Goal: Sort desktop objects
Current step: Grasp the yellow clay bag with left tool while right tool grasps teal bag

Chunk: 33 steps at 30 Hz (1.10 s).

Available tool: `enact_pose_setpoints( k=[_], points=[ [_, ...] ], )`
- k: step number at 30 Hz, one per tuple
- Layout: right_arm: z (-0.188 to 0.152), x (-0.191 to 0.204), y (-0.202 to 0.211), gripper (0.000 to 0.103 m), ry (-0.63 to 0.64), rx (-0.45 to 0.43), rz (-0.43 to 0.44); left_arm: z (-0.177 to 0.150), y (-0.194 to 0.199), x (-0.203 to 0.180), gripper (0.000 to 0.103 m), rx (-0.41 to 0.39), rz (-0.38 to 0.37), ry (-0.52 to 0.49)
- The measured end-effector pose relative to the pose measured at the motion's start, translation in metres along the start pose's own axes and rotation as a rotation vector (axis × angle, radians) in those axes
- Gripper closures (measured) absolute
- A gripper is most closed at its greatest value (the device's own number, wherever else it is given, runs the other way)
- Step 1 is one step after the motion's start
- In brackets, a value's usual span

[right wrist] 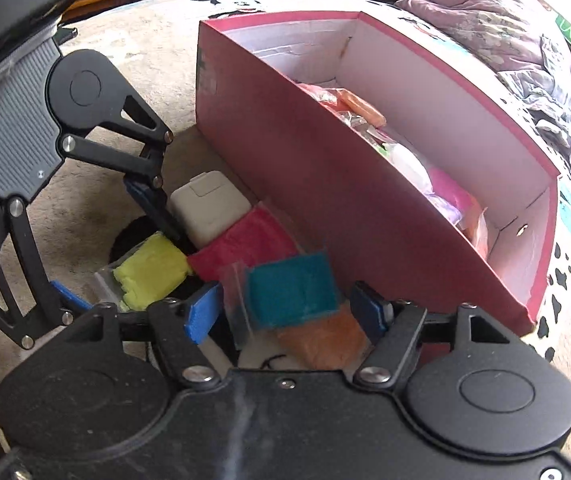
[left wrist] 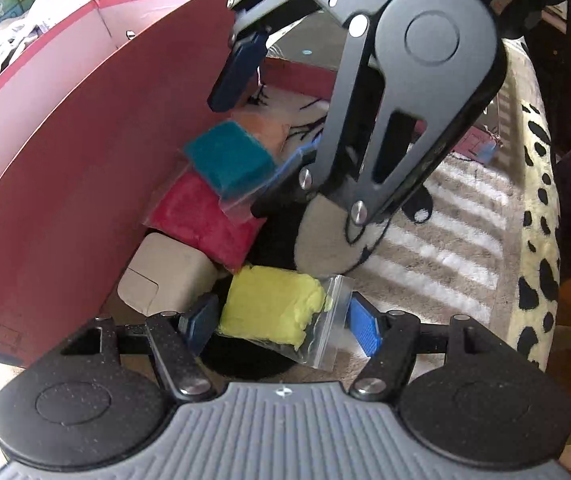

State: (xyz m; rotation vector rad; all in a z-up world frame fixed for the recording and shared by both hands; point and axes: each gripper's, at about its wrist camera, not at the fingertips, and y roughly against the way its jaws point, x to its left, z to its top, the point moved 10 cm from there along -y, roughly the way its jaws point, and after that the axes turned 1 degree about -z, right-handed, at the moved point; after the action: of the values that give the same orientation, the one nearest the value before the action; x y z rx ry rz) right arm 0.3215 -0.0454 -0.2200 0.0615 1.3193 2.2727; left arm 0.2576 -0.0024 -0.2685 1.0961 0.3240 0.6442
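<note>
Straddling the yellow bag [left wrist: 273, 312] and teal bag [right wrist: 289, 294], both my spread tools could pinch only slippery plastic and drop them.

Orange bag [right wrist: 325, 344] mostly hidden under teal bag [right wrist: 291, 294]; box contents [right wrist: 425, 172] blurry, can't ID.

A: Lighting? 
B: Soft daylight; pale stripes of sun across the rug [left wrist: 457, 216], shadow beneath the red box [right wrist: 325, 184].

A: Quality? 
B: Strong fisheye bending at edges; slight blur throughout; no harsh glare.
</note>
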Motion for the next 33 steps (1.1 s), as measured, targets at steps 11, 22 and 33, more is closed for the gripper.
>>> enact_pose_setpoints(
  k=[11, 22, 33],
  points=[
    [-0.006, 0.001, -0.009, 0.029, 0.021, 0.029, -0.007, -0.009, 0.027, 0.002, 0.04, -0.036, -0.018, -0.016],
    [-0.009, -0.003, -0.011, 0.025, -0.041, 0.053, 0.035, -0.002, 0.019, -0.012, 0.035, 0.005, -0.015, -0.086],
    [-0.014, 0.002, 0.008, 0.047, -0.031, 0.026, 0.059, -0.005, 0.009, 0.0, 0.037, 0.017, 0.004, -0.015]
  ],
)
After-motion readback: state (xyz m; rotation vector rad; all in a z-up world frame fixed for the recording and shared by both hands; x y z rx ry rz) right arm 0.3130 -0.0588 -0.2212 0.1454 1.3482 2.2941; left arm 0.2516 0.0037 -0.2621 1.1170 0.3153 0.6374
